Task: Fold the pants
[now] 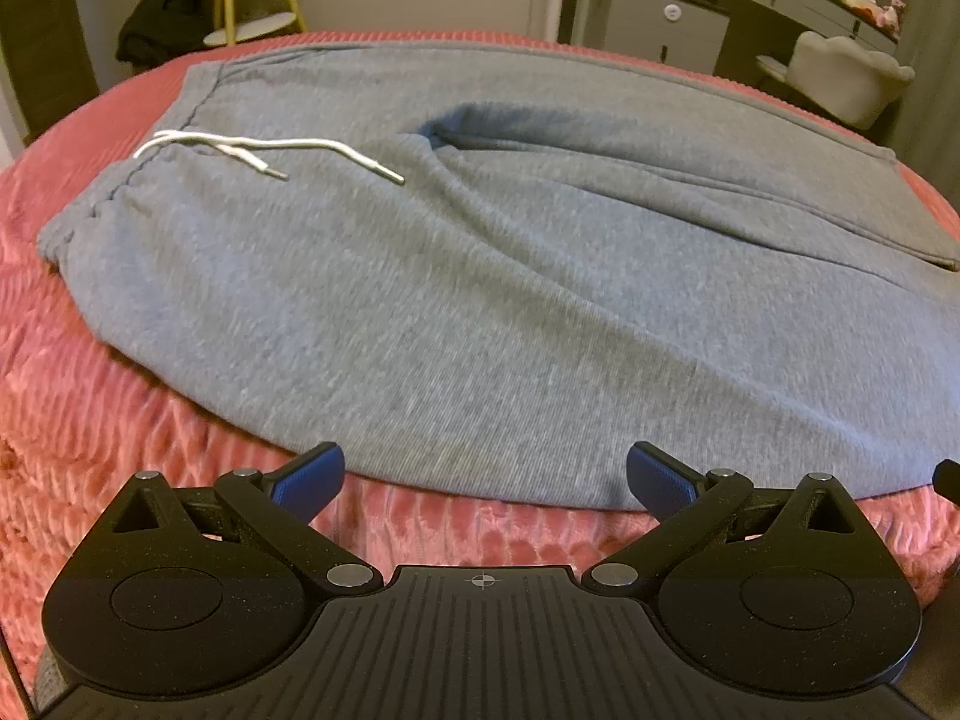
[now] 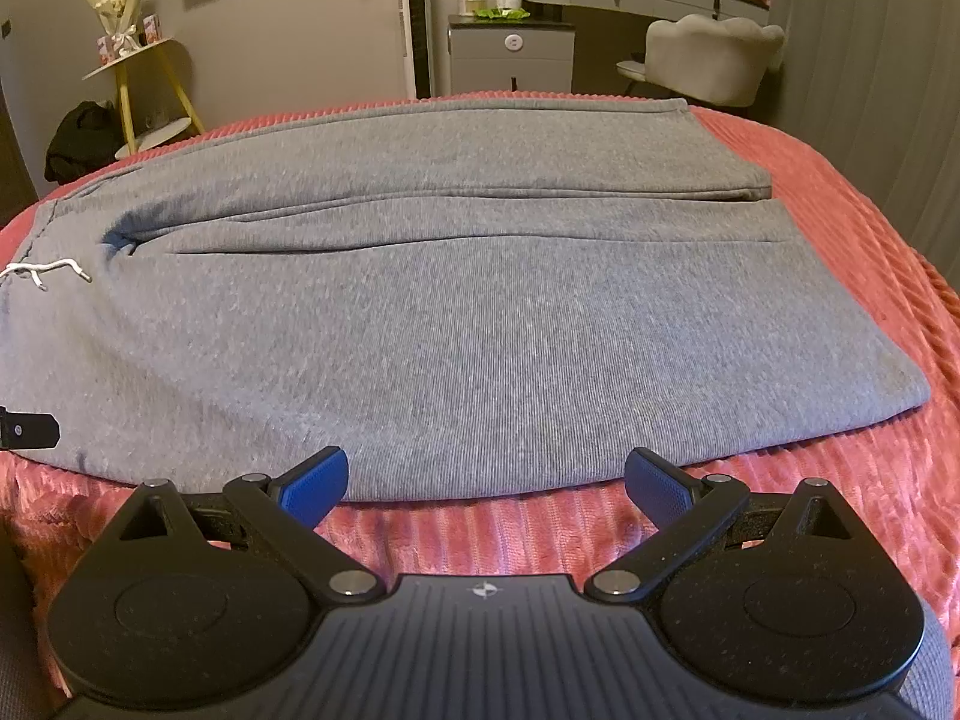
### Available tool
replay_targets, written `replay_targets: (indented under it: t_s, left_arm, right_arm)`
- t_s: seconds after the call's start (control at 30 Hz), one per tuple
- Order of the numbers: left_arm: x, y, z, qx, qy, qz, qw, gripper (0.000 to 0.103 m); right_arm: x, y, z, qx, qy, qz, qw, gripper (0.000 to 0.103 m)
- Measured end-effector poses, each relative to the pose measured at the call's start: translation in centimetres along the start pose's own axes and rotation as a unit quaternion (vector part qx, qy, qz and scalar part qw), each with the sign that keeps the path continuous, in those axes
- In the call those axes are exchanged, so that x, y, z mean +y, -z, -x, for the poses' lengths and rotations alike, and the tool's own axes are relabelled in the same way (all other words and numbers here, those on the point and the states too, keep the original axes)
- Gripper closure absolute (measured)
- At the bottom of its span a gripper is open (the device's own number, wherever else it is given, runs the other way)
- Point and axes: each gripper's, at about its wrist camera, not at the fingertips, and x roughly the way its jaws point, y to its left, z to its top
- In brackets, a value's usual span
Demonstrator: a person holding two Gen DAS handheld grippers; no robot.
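Grey ribbed-knit sweatpants [image 1: 480,276] lie flat on a pink ribbed plush bedspread [image 1: 108,432], legs side by side, waistband toward 9 o'clock in both views, cuffs toward 3 o'clock. White drawstring with metal tips [image 1: 270,150] rests loose on the front of the waist area, at about 10 o'clock in the left wrist view and at the far 9 o'clock edge in the right wrist view.

Left gripper [image 1: 485,480], black body with blue ribbed pads [image 1: 312,477], is spread wide, nothing between the pads. It hangs at 6 o'clock, pad tips just over the near edge of the sweatpants; contact with the cloth can't be told. Right gripper [image 2: 486,483] is the same: blue pads [image 2: 315,483] parted wide, empty, sitting at the near hem of the closer leg, fabric edge running between the tips. A black bit of the other tool pokes in at 9 o'clock in the right wrist view.

Near leg is smooth, with a long crease along the gap between the legs. A darker shadowed fold marks the crotch.

Background: yellow-legged side table [image 2: 135,78] at 11 o'clock, grey drawer cabinet [image 2: 510,54] at 12, pale scalloped chair [image 2: 708,60] at 1 o'clock, dark bundle [image 2: 81,141] on the floor at 10.
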Motion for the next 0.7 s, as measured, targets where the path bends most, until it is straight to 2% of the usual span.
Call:
replay_targets:
  t_s: [0.7]
  left_arm:
    - [0.23,-0.04,-0.05,0.004,0.004,0.009,0.9999,0.000]
  right_arm:
    - [0.00,0.01,0.02,-0.002,-0.003,-0.005,1.000,0.004]
